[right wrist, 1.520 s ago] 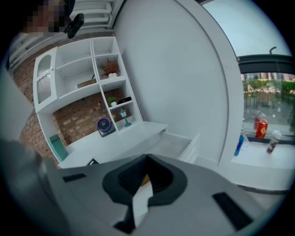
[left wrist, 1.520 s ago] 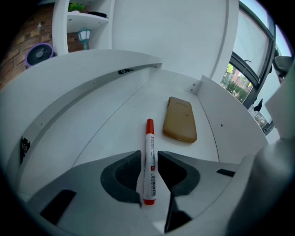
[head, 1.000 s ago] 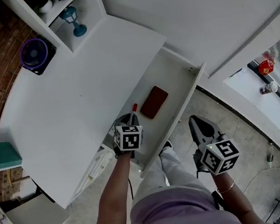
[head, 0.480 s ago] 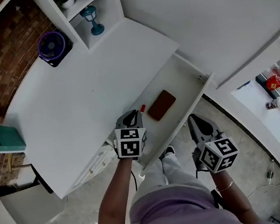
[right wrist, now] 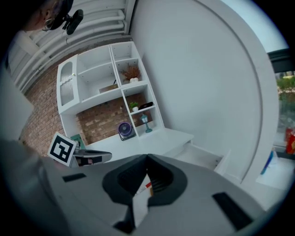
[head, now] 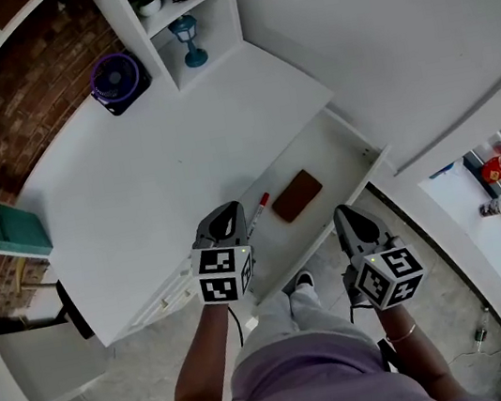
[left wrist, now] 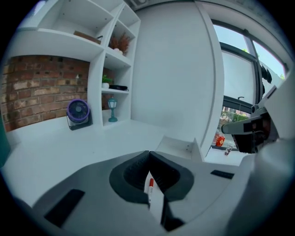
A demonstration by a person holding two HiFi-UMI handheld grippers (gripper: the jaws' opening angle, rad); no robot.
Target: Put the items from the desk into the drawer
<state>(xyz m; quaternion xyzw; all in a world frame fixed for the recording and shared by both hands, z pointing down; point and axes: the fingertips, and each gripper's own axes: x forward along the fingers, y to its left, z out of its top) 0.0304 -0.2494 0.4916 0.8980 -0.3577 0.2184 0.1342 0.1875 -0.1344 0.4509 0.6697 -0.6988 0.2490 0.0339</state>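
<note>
A red-capped marker pen [head: 259, 213] and a flat brown case [head: 296, 196] lie in the open white drawer [head: 371, 154] under the desk [head: 159, 162]. My left gripper [head: 226, 211] hangs above the drawer's near end, just short of the pen. Its jaws have just been closing, have nothing between them and are shut. Through the gap below its jaws in the left gripper view [left wrist: 148, 155], the pen [left wrist: 150, 183] shows underneath. My right gripper [head: 342, 215] floats in front of the drawer over the floor, shut and empty [right wrist: 147, 159].
At the back of the desk stand a purple fan [head: 114, 79] and, in a shelf cubby, a small blue lantern [head: 191, 41]. A green book [head: 16, 229] lies on a side shelf at the left. A white wall rises right of the drawer.
My left gripper has lifted up and away from the pen's end and its jaws have come together. The pen and brown case stay in the drawer. The right gripper barely shifted.
</note>
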